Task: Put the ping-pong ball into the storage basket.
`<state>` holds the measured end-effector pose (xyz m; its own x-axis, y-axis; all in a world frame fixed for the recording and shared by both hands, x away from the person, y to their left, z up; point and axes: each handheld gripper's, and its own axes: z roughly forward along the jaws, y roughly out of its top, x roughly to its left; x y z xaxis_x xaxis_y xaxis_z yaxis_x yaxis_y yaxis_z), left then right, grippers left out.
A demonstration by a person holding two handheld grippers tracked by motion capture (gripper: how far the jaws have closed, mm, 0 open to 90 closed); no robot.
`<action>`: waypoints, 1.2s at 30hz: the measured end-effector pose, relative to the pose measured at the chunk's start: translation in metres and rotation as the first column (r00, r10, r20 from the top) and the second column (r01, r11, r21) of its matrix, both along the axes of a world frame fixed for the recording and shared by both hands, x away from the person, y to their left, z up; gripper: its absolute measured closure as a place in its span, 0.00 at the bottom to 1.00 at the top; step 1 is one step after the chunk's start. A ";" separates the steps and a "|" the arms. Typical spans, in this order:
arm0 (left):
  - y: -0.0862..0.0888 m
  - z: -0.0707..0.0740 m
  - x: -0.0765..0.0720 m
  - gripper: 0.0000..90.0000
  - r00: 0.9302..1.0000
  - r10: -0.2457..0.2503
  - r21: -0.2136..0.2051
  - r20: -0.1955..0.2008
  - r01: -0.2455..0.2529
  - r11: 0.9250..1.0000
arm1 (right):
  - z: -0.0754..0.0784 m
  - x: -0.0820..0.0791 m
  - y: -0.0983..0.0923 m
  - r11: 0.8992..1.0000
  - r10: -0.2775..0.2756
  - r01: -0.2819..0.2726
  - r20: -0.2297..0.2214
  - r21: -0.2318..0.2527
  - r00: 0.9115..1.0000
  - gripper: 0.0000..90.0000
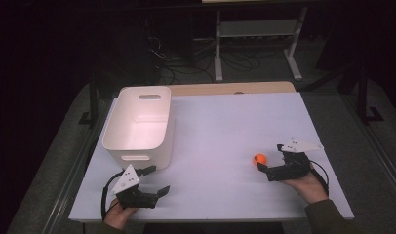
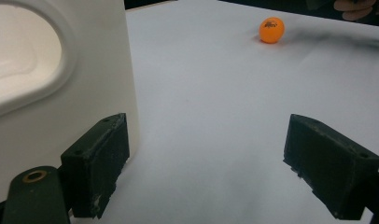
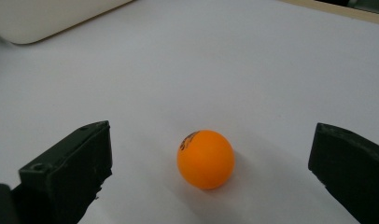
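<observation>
High view, and the white desk (image 1: pixel 225 146) takes up the middle, with a wooden strip showing along its far edge. On its left half stands the white bin (image 1: pixel 140 124), upright, open at the top, a handle slot cut in each end wall. Down at the near left corner, the left tongs (image 1: pixel 154 181) rest low over the desk just beside the bin's near end, jaws spread wide with nothing between them. Over on the right, the right tongs (image 1: pixel 260 157) are spread wide too, pointing left at the orange ball (image 1: pixel 260 158). In the right gripper view the ball (image 3: pixel 206 159) sits on the desk between the two black jaws, touching neither, dark print on its upper side.
</observation>
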<state>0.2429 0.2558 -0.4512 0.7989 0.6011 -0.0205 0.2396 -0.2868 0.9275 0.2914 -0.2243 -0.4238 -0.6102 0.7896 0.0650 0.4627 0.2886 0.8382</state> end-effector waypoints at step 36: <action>0.000 0.000 0.000 0.16 1.000 0.000 -0.006 -0.004 0.000 1.000 | 0.011 0.026 0.013 0.999 0.005 -0.005 0.002 0.038 1.000 0.00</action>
<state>0.2432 0.2562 -0.4512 0.7990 0.6007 -0.0277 0.2435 -0.2811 0.9283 0.3177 -0.2115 -0.4129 -0.6141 0.7837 0.0936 0.4597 0.2587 0.8496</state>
